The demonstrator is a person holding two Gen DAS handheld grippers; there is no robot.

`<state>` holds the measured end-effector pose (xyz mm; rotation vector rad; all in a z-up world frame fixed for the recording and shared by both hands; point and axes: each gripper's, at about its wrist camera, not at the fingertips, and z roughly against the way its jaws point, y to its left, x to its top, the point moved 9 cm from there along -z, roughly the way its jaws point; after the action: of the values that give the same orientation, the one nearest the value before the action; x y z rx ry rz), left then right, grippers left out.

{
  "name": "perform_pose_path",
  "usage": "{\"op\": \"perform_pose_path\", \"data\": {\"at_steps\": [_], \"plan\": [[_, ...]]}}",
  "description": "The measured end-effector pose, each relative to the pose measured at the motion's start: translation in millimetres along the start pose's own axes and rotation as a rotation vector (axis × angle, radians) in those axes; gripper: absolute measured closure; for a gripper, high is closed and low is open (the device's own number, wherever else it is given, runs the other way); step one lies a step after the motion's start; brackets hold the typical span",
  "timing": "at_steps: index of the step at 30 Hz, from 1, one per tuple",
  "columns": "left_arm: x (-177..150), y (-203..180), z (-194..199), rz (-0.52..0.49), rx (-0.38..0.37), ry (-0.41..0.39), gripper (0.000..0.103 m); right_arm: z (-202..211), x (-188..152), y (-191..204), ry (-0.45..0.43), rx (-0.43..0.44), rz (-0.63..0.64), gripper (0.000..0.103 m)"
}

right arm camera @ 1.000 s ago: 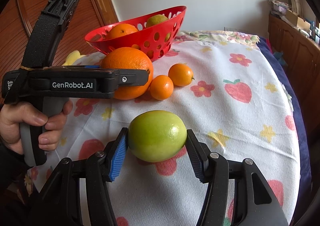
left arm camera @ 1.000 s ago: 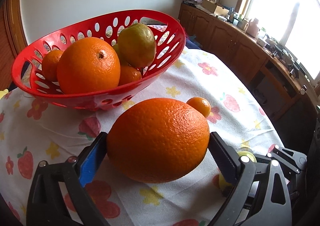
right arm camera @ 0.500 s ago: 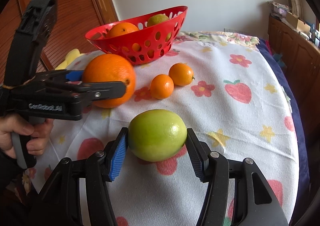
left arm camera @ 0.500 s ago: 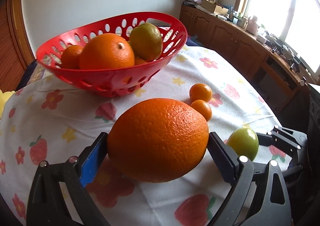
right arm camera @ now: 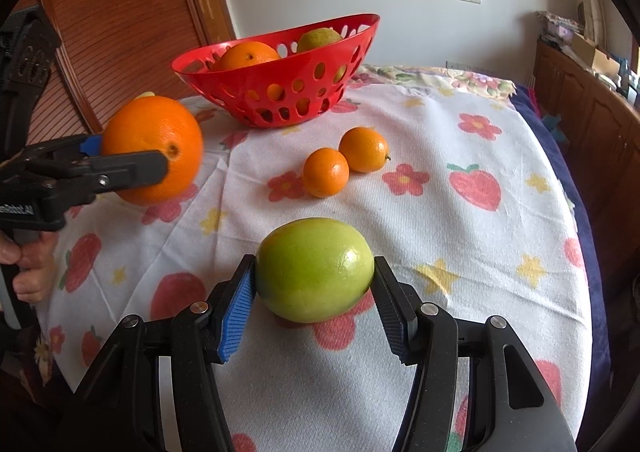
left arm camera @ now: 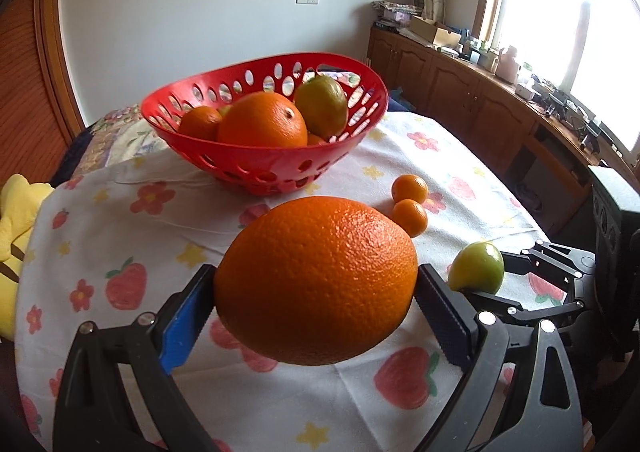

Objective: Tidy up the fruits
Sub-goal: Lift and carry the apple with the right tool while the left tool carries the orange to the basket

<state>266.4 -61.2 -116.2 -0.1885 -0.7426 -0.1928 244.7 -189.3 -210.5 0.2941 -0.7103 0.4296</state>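
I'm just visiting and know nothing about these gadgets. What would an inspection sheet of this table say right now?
Surface: table under a white cloth printed with flowers and strawberries.
Job's things: red basket holding oranges and a green fruit; two small oranges side by side on the cloth.
Clutter: yellow object at the table edge.
Grippers: left gripper clamps a big orange above the cloth; right gripper clamps a green fruit.
Cables: nothing seen.
Surroundings: wooden door, wooden cabinets with clutter under a bright window.
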Motion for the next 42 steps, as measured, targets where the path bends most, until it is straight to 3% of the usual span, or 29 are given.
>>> {"op": "perform_pose_path", "data": {"at_steps": [10,19,31,42], "plan": [[30.2,6.7,36.4,-0.008,-0.015,-0.086,0.007,5.3,9.8,-0.7,-0.015,-0.032,0.02,0.045],[78.9,24.4,51.1,-0.024,-0.014,-0.167,0.007,34.9,73.2,2.1,-0.117,-0.027,0.065,0.045],[129.5,63.5,15.0,-0.031,0.016,-0.181,0.007,12.0,178.4,7.0,-0.192,-0.016,0.166,0.045],[147.6,85.3,-26.5,-0.035,0.048,-0.148,0.007,-53.2,238.2,0.8,-0.143,0.008,0.205,0.045]]}}
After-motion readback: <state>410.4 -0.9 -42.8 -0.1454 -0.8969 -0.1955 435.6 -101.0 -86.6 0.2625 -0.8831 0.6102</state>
